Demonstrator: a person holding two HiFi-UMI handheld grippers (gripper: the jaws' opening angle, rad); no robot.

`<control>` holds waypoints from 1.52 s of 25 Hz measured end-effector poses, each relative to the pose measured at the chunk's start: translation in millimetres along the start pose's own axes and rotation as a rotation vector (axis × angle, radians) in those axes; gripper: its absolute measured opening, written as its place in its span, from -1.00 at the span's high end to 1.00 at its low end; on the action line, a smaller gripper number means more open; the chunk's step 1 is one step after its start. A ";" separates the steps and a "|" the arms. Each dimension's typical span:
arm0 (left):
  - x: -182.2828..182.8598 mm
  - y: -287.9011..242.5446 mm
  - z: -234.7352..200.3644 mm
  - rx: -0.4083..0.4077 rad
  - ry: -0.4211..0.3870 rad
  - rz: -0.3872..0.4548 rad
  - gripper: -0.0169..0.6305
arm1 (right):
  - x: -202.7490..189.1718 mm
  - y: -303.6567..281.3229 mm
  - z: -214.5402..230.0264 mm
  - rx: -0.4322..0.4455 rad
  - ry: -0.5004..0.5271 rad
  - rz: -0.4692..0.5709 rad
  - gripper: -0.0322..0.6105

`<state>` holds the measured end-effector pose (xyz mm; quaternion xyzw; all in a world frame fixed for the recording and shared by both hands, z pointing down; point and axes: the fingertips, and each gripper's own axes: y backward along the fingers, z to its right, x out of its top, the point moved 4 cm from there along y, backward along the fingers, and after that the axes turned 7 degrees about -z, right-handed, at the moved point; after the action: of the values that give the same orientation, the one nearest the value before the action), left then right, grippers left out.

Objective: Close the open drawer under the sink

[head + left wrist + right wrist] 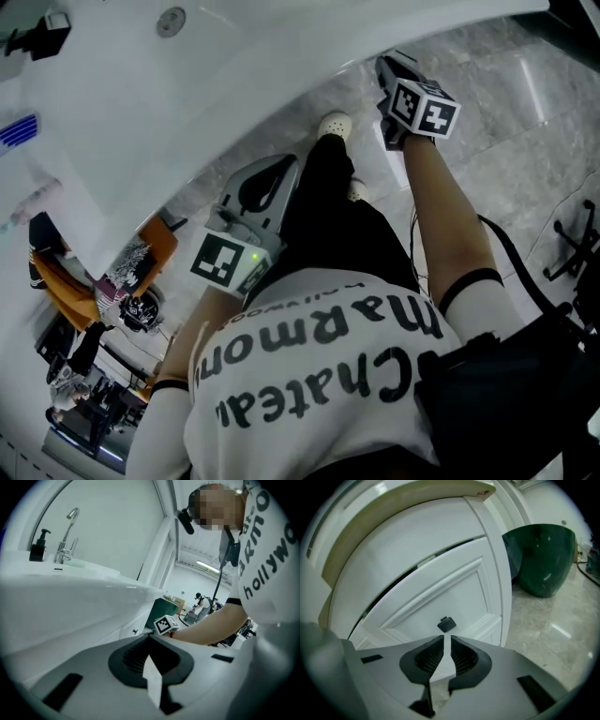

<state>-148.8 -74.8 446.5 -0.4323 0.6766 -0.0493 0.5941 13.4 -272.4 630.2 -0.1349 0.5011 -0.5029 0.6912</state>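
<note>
The white panelled drawer front (440, 590) fills the right gripper view, with a dark slit along its top edge where it stands ajar. Its small black knob (446, 624) sits just beyond my right gripper (446, 637), whose jaws stand a narrow slit apart with nothing between them. In the head view the right gripper (392, 67) reaches under the white sink counter (141, 103). My left gripper (275, 176) hangs lower left by the person's leg. In its own view the left gripper (151, 639) is shut and empty, aimed along the counter (70, 597).
A dark green bin (543, 550) stands on the marble floor (553, 634) to the right of the cabinet. A tap (68, 531) and a black soap dispenser (39, 545) stand on the counter. The person's legs and white shoe (335, 124) are close to the cabinet.
</note>
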 end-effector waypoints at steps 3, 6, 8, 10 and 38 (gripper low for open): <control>30.4 6.6 6.9 -0.004 -0.006 0.033 0.92 | -0.9 35.5 1.6 -0.012 -0.029 -0.013 0.78; 51.3 18.3 13.9 -0.036 -0.022 0.077 0.92 | -5.1 79.5 -11.6 -0.010 0.005 -0.011 0.82; 60.3 26.8 23.1 -0.056 -0.025 0.092 0.92 | -18.1 110.8 -18.5 -0.013 0.019 -0.033 0.84; 75.6 31.7 33.4 -0.080 -0.029 0.122 0.92 | -18.6 147.1 -23.0 -0.020 0.042 -0.021 0.86; 140.0 171.1 139.6 -0.224 -0.086 0.341 0.92 | 26.8 497.7 -153.3 0.018 0.247 0.528 0.87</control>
<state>-109.5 3.8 200.2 -0.3766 0.7152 0.1458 0.5704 164.9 -18.1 200.9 0.0686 0.5949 -0.3225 0.7331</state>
